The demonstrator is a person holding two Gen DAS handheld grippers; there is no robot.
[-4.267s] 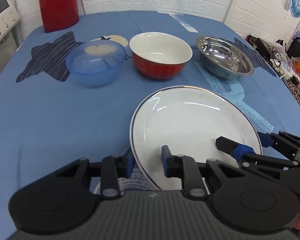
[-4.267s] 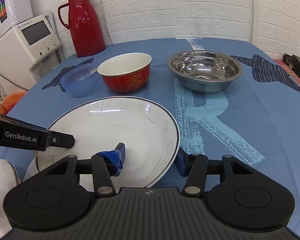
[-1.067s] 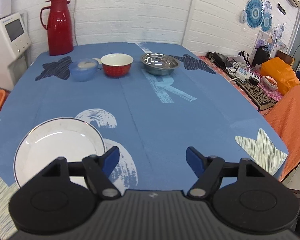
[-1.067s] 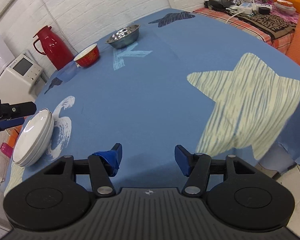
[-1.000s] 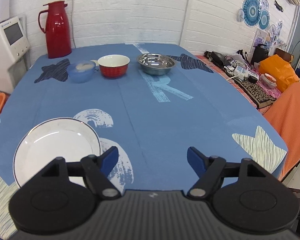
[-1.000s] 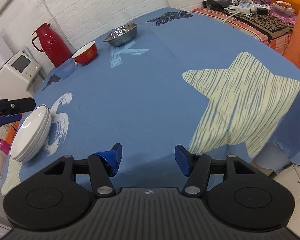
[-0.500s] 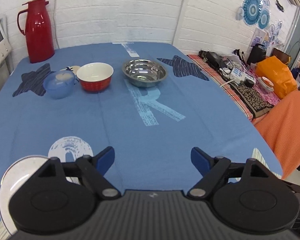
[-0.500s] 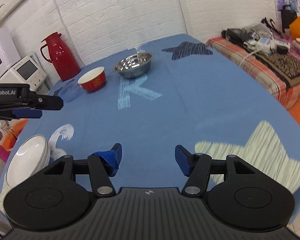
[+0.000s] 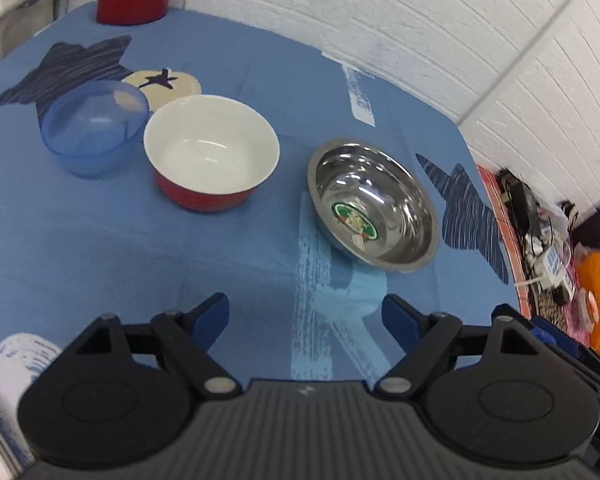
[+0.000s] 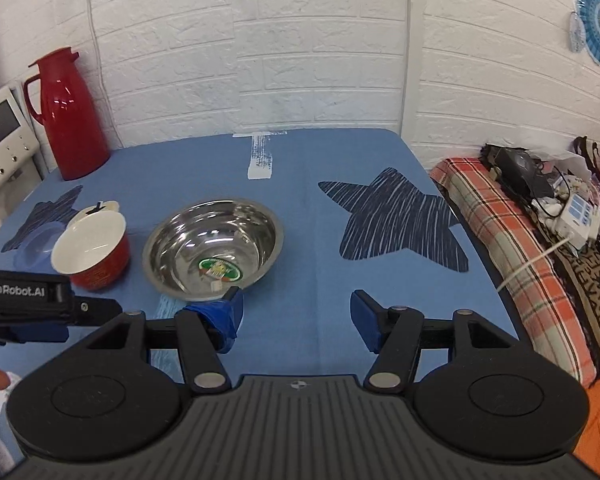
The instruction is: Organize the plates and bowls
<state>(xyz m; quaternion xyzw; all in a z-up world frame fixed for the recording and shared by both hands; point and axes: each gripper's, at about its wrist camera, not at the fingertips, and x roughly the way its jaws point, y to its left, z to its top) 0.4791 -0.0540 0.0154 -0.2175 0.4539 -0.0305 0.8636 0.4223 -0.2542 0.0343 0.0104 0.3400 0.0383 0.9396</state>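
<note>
Three bowls are sitting in a row on the blue cloth (image 9: 100, 248): a blue bowl (image 9: 94, 128) at the left, a red bowl (image 9: 212, 152) with a white inside just beside it, and a steel bowl (image 9: 374, 204) apart to the right. Inside the steel bowl a green and red sticker (image 9: 355, 221) is showing on the bottom. The left gripper (image 9: 305, 316) is hovering over the cloth short of the bowls, its jaws spread wide and holding nothing; the steel bowl is lying ahead of its right finger and the red bowl ahead and to the left. The right gripper (image 10: 296, 316) is hovering near the steel bowl (image 10: 212, 246), jaws likewise spread and empty, with its taped left fingertip (image 10: 220, 314) lying at the bowl's near rim in that view; whether it is touching the rim cannot be told. From the right wrist the left gripper's body is showing at the left edge, in front of the red bowl (image 10: 94, 252), and the blue bowl (image 10: 36, 248) is peeking out behind. A red jug (image 10: 70, 116) is standing at the far left corner of the table against the white brick wall. A white rounded shape at the lower left of the left wrist view is too blurred to name.
</note>
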